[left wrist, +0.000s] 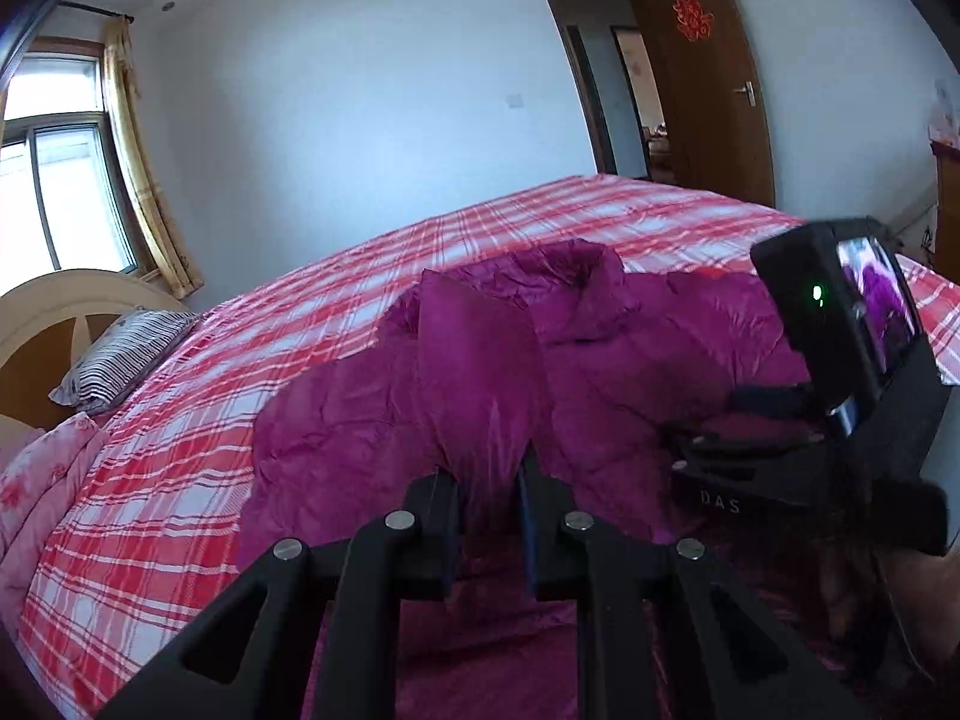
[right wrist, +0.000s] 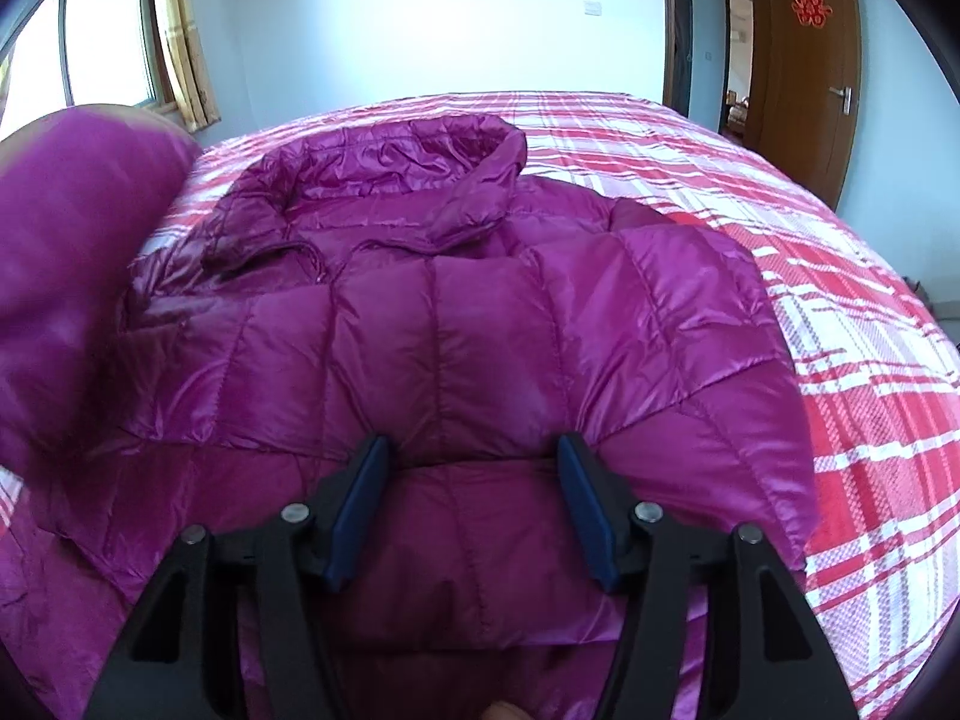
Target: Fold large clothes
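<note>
My left gripper (left wrist: 489, 516), bottom centre of left view: jaws clenched on raised flap of magenta down jacket (left wrist: 480, 372), likely sleeve, lifted so I can carry it across body for fold. My right gripper (right wrist: 474, 504), bottom centre of right view: jaws released, wide apart, pads straddling quilted panel without pinching; I judge it hovers ready to pin fabric. Jacket sprawls mid-frame on red plaid bedsheet (right wrist: 840, 312), hood (right wrist: 414, 162) toward far wall. Upper right: open wooden door (right wrist: 804, 60).

Magenta quilted down jacket (right wrist: 480, 312) on a red-and-white plaid bedsheet (right wrist: 840, 300); black-and-white striped pillow (left wrist: 129, 354); pink floral quilt (left wrist: 42, 480); brown door (left wrist: 702, 78); yellow curtain (left wrist: 144, 162).
</note>
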### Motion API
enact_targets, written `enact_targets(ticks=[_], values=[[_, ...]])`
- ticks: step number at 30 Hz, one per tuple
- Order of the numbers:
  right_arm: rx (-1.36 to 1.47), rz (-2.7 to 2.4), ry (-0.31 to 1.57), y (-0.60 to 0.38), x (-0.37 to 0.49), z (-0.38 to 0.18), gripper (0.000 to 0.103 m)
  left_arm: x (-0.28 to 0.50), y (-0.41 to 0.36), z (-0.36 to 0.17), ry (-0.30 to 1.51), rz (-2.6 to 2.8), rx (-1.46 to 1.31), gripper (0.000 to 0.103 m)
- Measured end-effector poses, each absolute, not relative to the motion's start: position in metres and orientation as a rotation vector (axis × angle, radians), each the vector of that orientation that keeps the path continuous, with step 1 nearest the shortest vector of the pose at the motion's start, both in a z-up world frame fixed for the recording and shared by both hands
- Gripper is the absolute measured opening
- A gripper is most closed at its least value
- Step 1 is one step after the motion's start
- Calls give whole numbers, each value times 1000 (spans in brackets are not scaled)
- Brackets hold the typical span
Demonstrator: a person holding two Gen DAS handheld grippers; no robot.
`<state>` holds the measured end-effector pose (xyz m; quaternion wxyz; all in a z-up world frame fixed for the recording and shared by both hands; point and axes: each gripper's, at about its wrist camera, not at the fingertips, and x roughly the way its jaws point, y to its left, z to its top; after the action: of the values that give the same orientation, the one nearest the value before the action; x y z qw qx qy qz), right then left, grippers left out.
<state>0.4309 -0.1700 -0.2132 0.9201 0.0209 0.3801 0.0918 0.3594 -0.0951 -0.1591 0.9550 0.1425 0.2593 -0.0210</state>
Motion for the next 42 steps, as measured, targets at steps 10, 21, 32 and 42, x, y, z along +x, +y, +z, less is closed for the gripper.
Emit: enact_targets(ticks=[10,21,32,42], values=[[99,217,773,-177,431,-214,62,313,-69,-112,361,-90,295,90],[112,223,765,-180,431,-215,62,461,59,-167,654,179,63,90],[165,241,736,-187,428,-211,65,479,80,-214,784,143,-79,90],[357,41,540,-232,384,-161,71,473,67,-214,743,195,-12,92]])
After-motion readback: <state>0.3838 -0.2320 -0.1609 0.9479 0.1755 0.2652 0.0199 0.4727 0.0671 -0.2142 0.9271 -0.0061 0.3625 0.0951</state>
